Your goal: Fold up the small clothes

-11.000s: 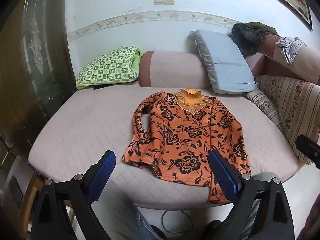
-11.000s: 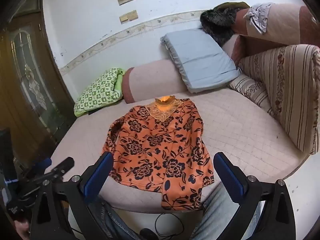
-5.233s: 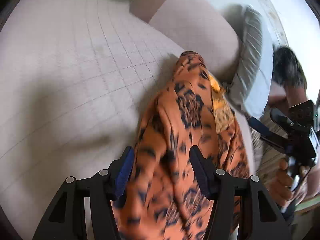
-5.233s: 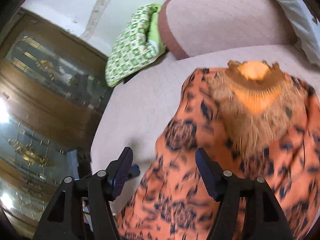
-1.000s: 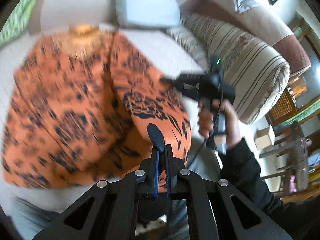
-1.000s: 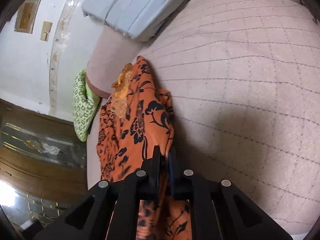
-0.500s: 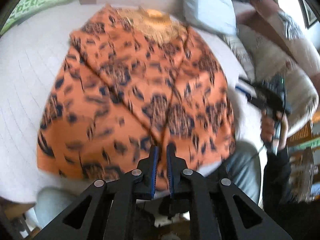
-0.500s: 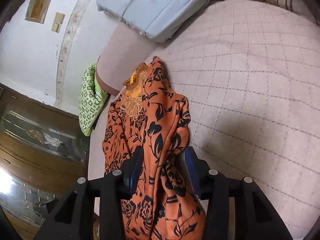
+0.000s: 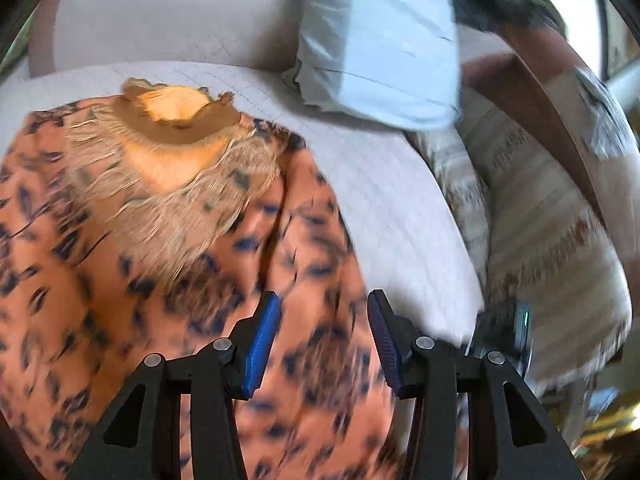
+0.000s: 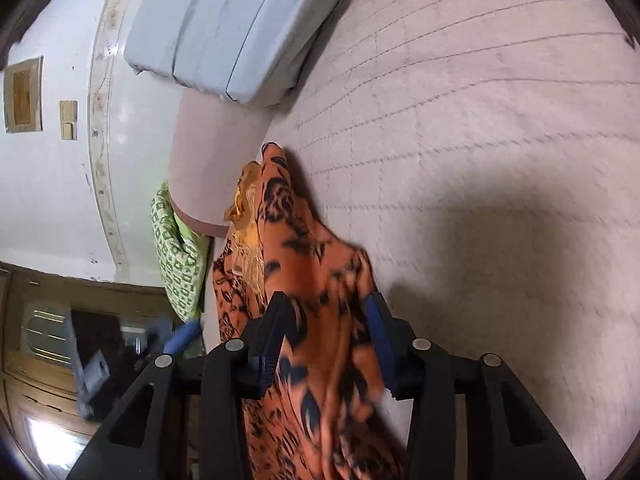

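Note:
An orange top with black flowers (image 9: 120, 280) lies on the pink quilted sofa seat (image 9: 384, 184), its fringed collar (image 9: 172, 136) toward the backrest and its right side folded in over the body. My left gripper (image 9: 322, 336) is open just above the folded right part, holding nothing. In the right wrist view the same top (image 10: 304, 264) lies bunched along its right edge. My right gripper (image 10: 330, 340) is open low over that edge, with cloth between the fingers but not pinched.
A grey-blue pillow (image 9: 376, 40) leans on the backrest; it also shows in the right wrist view (image 10: 236, 28). A green checked pillow (image 10: 176, 256) lies at the far left. A striped cushion (image 9: 532, 216) stands at the right. Bare seat (image 10: 500, 140) spreads right of the top.
Both grippers have opened and let go of the top's right side, which now lies folded over the body. My left gripper has moved in closer toward the collar.

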`<state>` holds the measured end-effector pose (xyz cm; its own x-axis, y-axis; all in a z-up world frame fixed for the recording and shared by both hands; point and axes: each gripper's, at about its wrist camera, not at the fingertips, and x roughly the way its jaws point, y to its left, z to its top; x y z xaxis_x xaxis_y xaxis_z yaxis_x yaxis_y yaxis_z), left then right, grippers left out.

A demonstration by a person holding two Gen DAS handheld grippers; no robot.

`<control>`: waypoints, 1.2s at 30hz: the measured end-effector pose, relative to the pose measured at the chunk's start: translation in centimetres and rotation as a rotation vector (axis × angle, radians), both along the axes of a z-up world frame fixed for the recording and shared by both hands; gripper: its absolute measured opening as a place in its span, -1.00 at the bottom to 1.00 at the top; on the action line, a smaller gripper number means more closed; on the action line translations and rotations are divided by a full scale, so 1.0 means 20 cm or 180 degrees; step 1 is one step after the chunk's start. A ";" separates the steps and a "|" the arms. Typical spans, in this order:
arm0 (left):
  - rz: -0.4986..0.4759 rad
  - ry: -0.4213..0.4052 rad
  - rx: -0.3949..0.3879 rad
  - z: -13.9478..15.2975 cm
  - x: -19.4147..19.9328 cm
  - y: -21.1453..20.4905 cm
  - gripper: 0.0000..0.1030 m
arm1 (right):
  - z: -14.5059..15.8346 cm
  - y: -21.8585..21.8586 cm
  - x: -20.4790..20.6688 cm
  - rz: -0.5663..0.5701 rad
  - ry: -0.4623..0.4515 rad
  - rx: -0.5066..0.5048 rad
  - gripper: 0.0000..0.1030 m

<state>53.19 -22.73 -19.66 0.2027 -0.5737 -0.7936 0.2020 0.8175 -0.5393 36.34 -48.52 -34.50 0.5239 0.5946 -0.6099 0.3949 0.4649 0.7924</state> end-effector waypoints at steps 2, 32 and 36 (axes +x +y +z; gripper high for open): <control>0.0025 0.0033 0.0033 -0.05 0.11 -0.09 -0.12 | -0.04 0.02 0.05 0.0023 0.0052 0.0055 -0.21; 0.0175 -0.0145 -0.0077 -0.27 0.72 -0.51 -0.92 | 0.05 -0.29 -0.06 -0.0579 -0.0425 -0.0206 -0.91; 0.0137 0.0084 0.0367 -0.37 0.69 -0.57 -0.89 | -0.04 -0.29 -0.05 -0.0437 -0.0065 -0.0435 -0.78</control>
